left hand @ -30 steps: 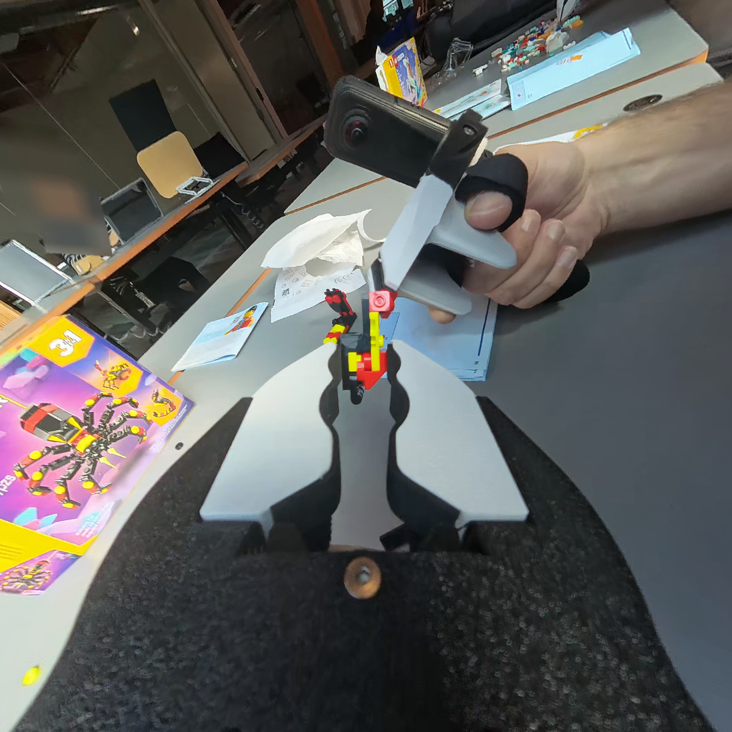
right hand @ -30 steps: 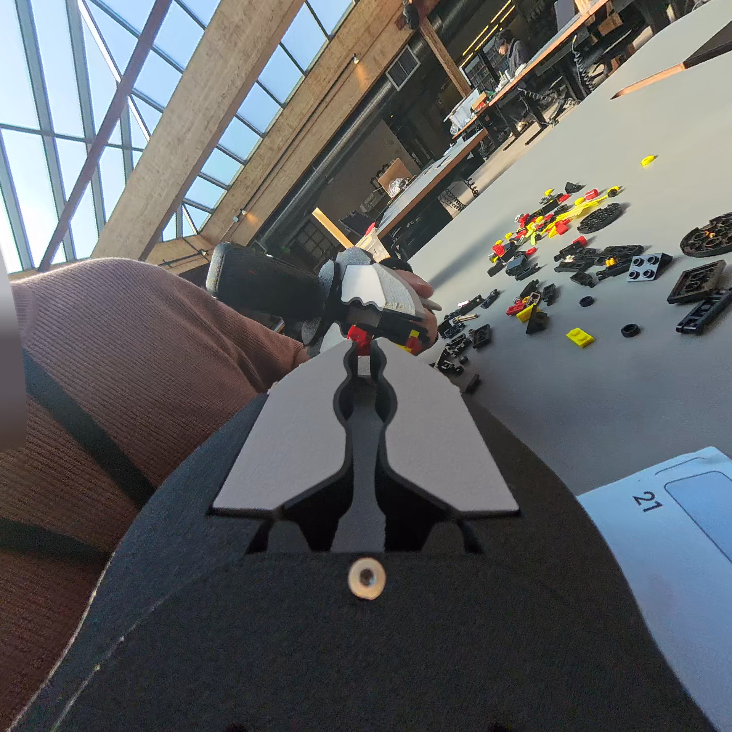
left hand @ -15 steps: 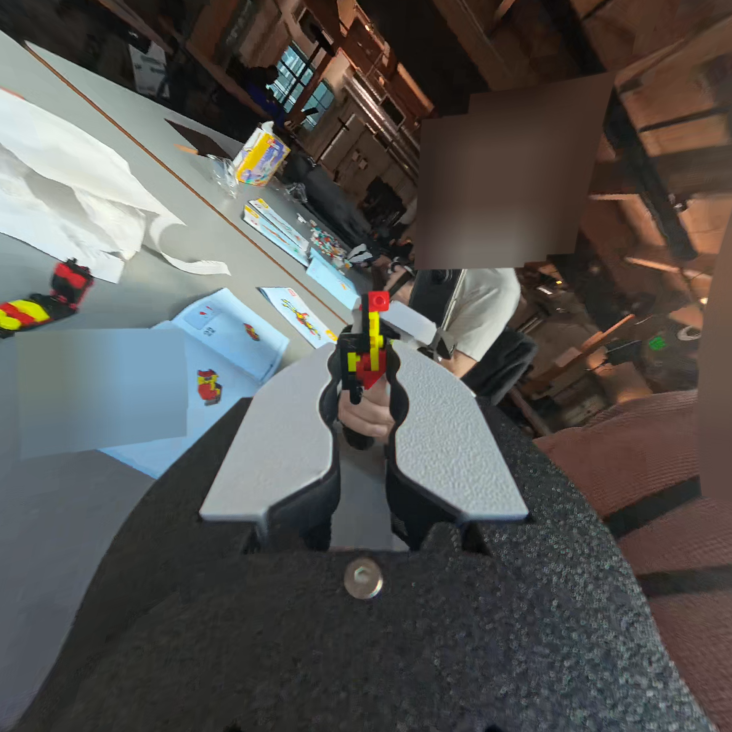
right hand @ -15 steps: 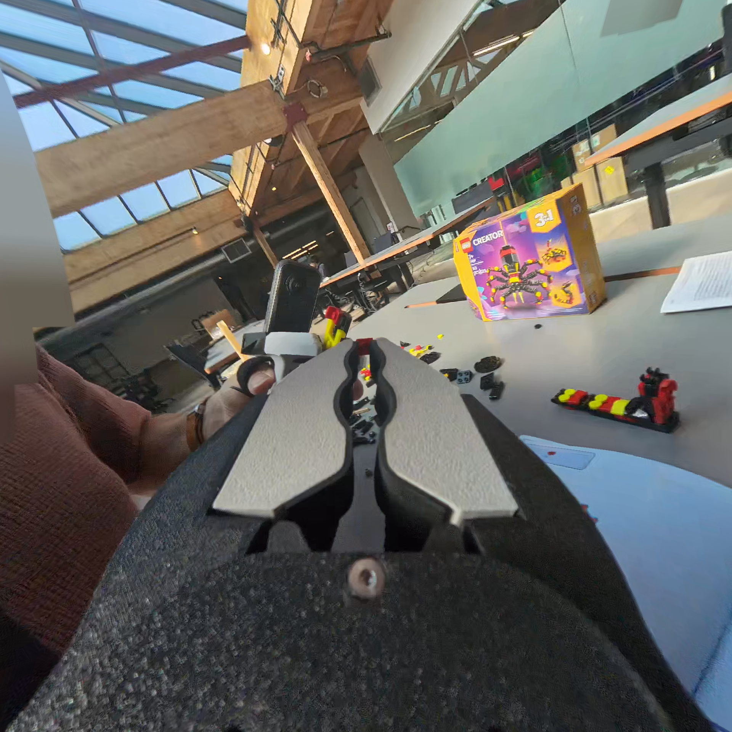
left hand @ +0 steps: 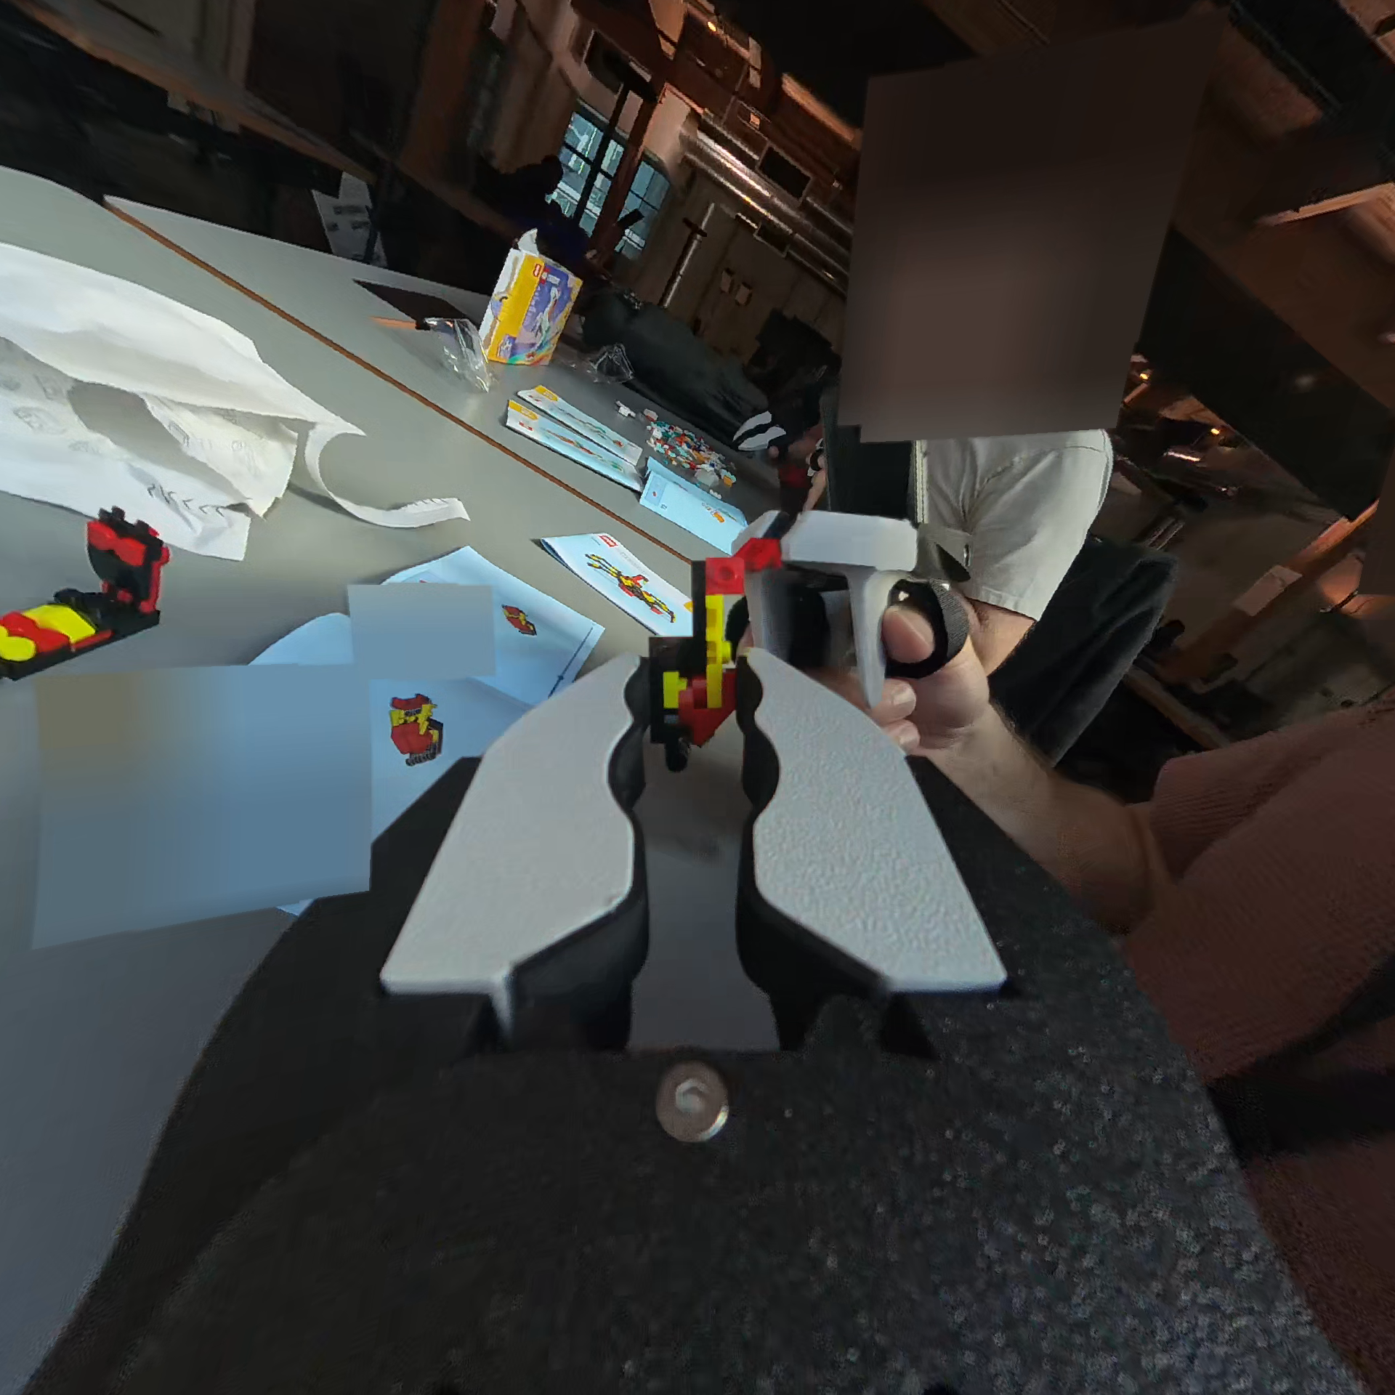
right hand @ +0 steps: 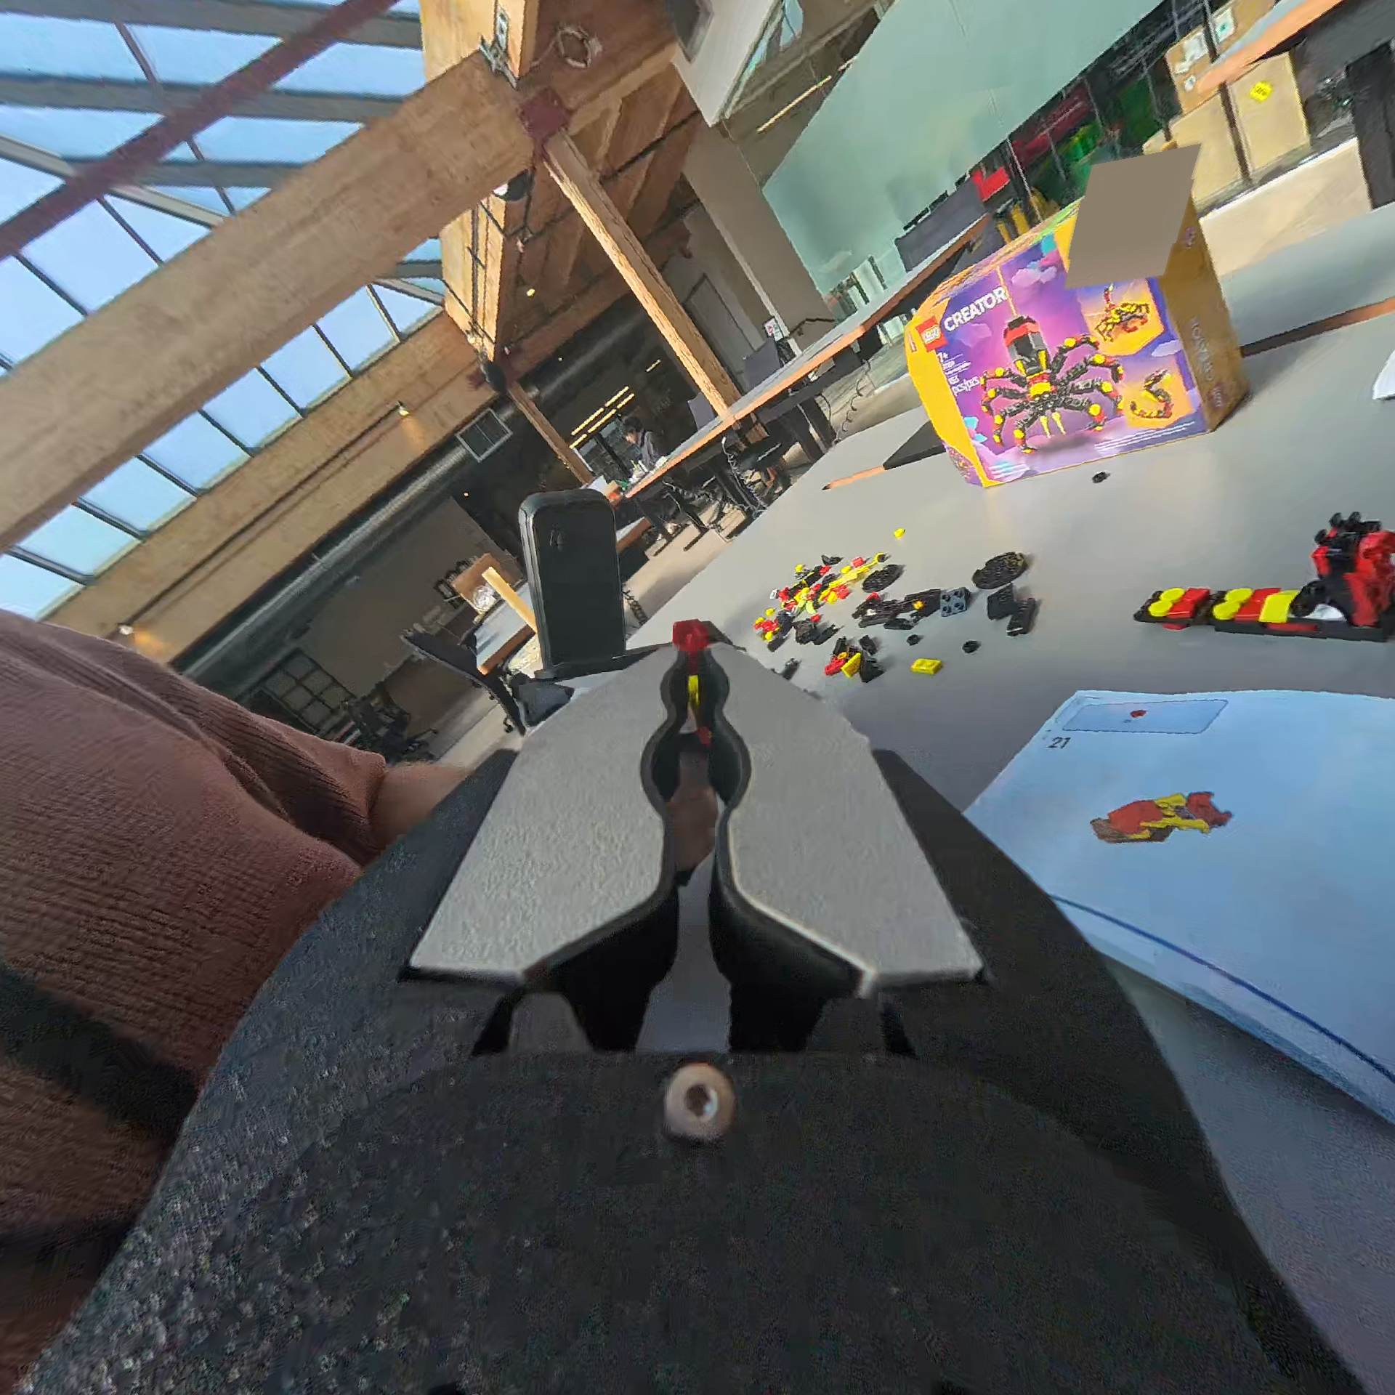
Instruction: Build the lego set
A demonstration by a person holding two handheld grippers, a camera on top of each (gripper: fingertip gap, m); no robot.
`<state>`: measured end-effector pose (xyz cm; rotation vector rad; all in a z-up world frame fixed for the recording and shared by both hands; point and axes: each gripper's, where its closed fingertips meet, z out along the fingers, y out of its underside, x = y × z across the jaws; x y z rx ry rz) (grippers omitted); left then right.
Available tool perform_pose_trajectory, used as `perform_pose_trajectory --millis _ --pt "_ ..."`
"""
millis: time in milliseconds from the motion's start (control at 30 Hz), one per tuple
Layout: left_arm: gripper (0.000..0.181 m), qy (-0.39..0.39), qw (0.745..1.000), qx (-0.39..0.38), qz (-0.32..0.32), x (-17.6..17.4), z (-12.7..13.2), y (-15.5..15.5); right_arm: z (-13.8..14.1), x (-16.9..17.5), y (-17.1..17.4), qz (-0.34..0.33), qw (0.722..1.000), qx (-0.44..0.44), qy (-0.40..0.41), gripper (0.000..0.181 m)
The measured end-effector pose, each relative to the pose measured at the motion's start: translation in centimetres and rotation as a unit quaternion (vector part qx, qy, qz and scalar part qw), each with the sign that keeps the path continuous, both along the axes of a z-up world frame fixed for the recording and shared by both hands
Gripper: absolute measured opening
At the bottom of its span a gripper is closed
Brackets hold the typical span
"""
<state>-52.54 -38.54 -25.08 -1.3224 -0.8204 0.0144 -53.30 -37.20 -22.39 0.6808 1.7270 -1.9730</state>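
Observation:
My left gripper (left hand: pixel 691 672) is shut on a small red, yellow and black lego assembly (left hand: pixel 698 679) and holds it upright above the table. My right gripper (right hand: pixel 691 655) is shut on a small red piece (right hand: pixel 688 634). In the left wrist view the right gripper (left hand: pixel 755 547) comes in from the right, and its red piece (left hand: pixel 759 555) touches the red brick on top of the assembly. The assembly also shows between the right fingers (right hand: pixel 693 694). A partly built red, black and yellow model (right hand: pixel 1283 596) lies on the table and also shows in the left wrist view (left hand: pixel 83 596).
Several loose lego pieces (right hand: pixel 868 604) lie scattered on the grey table (right hand: pixel 1057 528). The purple and yellow set box (right hand: pixel 1072 362) stands behind them. An open instruction booklet (right hand: pixel 1208 830) lies at right. A torn white paper bag (left hand: pixel 151 400) lies at left. A person sits across the table. Left and right tips are no more than a few centimetres apart.
Both grippers have swung round and tilted up from the table, the assembly staying in the left one. The right gripper's tip with the red piece now sits at the assembly's top.

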Motion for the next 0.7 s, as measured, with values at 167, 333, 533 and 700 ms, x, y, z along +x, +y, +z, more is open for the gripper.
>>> perform_pose_trajectory --millis 167,333,533,700 --pt "0.021 0.167 0.983 -0.078 0.021 0.0 1.0 -0.1 0.6 0.7 0.2 0.048 0.991 -0.056 -0.112 0.000" --pt "0.021 0.132 0.983 -0.115 0.055 -1.7 -0.5 -1.7 -2.0 -1.6 0.5 0.002 0.997 0.001 -0.083 0.000" --pt "0.021 0.076 0.985 -0.106 0.110 -1.8 0.5 -7.6 -4.8 -6.1 1.8 -0.049 0.976 0.195 0.083 0.004" --pt "0.021 -0.007 0.994 0.004 0.106 -1.1 0.7 -9.2 -8.5 -8.3 -1.8 0.033 0.876 0.379 0.295 0.011"
